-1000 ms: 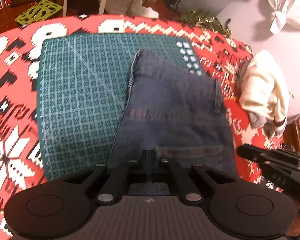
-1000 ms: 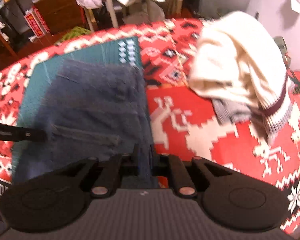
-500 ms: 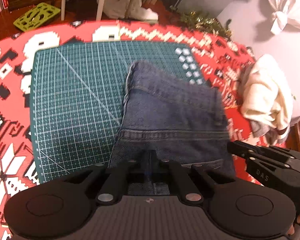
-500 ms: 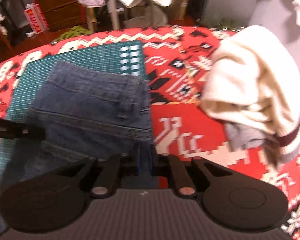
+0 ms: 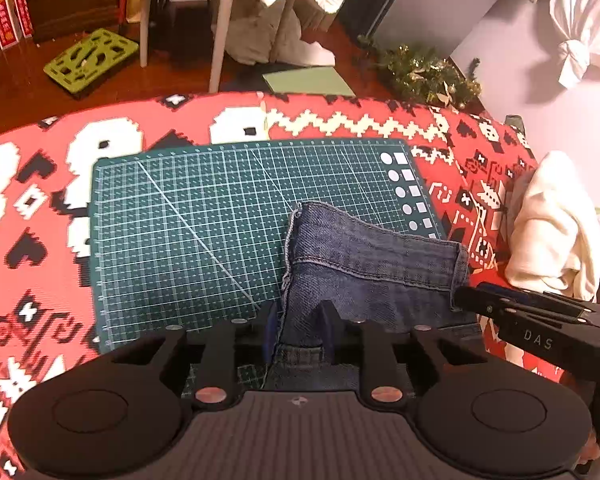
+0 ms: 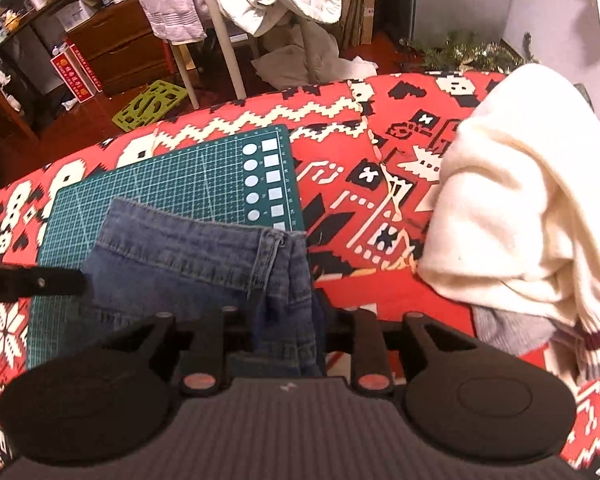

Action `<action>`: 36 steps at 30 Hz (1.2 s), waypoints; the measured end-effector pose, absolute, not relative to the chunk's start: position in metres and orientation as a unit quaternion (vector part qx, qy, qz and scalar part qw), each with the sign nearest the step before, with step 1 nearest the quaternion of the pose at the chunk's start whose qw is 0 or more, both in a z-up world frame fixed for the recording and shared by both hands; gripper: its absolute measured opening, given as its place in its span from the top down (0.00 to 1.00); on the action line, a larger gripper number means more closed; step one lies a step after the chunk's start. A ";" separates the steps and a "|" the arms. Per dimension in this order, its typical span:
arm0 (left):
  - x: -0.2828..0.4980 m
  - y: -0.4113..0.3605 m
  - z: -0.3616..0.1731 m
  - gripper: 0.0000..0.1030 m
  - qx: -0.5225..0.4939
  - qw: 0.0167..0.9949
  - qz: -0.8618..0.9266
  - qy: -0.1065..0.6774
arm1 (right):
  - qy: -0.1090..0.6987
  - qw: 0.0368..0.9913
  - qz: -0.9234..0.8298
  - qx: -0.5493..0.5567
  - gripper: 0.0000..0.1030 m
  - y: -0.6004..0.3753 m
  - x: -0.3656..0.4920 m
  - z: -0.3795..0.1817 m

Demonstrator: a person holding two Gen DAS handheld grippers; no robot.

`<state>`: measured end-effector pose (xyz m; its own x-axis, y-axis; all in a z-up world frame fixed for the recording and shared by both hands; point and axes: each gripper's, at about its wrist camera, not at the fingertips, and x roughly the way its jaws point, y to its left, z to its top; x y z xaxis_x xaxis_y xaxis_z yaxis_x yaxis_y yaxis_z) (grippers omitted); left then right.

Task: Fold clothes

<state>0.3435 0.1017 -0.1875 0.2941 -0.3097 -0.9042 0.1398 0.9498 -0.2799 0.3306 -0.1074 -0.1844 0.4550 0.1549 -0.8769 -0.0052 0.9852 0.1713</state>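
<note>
While both tools hang steeply over the near edge of the counter, we see the folded denim jeans point(image 5: 372, 276) lying on the right part of the green cutting mat point(image 5: 188, 232), their right side spilling just past the mat's right edge onto the red patterned cloth point(image 5: 40, 208). The folded bundle runs with its long axis across the counter, side to side, with a stitched hem band lying along its far edge and the near layers drooping toward us.

Our left gripper point(image 5: 298, 332) straddles the near left corner of the jeans; its jaws have just been opening, and denim sits between them with a visible gap on the left side, so the cloth looks released rather than pinched. Our right gripper point(image 6: 286, 332) straddles the near right corner, where a belt loop and seam hang down. Its jaws have also just been opening, with denim between them, and the fabric fills most of the gap, so we judge it loosened, not clamped.

Well to the right of the jeans, toward the counter's right edge, a cream sweater point(image 6: 516, 216) is heaped over a grey garment point(image 6: 508, 330).
</note>
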 end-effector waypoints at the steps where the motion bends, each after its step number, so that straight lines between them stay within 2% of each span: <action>1: 0.345 0.101 -0.190 0.78 -0.074 0.800 -0.141 0.579 | 0.521 0.849 0.047 0.077 0.72 -0.109 0.332 -0.186; 4: 0.348 0.098 -0.195 0.77 -0.075 0.798 -0.142 0.581 | 0.523 0.846 0.050 0.094 0.71 -0.114 0.337 -0.192; 7: 0.348 0.096 -0.197 0.81 -0.071 0.801 -0.139 0.578 | 0.526 0.840 0.055 0.121 0.71 -0.122 0.338 -0.195; 11: 0.344 0.092 -0.195 0.85 -0.056 0.812 -0.139 0.565 | 0.526 0.837 0.061 0.138 0.80 -0.125 0.339 -0.196; 14: 0.345 0.087 -0.193 0.86 -0.042 0.819 -0.138 0.555 | 0.521 0.843 0.057 0.123 0.82 -0.119 0.339 -0.194; 22: 0.356 0.095 -0.189 0.83 -0.071 0.811 -0.136 0.565 | 0.518 0.845 0.046 0.127 0.80 -0.120 0.344 -0.191; 26: 0.343 0.103 -0.172 0.90 -0.099 0.818 -0.144 0.548 | 0.502 0.855 0.053 0.119 0.80 -0.117 0.332 -0.173; 29: 0.338 0.097 -0.168 0.96 -0.110 0.815 -0.168 0.544 | 0.495 0.859 0.078 0.107 0.83 -0.102 0.326 -0.163; 32: 0.339 0.080 -0.177 0.98 -0.090 0.807 -0.192 0.551 | 0.498 0.855 0.111 0.089 0.94 -0.078 0.326 -0.163; 36: 0.346 0.065 -0.200 1.00 -0.071 0.796 -0.199 0.567 | 0.515 0.844 0.128 0.076 0.97 -0.055 0.335 -0.179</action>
<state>0.3457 0.0652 -0.1998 0.2779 -0.3975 -0.8745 0.2360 0.9107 -0.3390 0.3350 -0.0548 -0.1795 0.4357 0.2954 -0.8502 -0.1379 0.9554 0.2612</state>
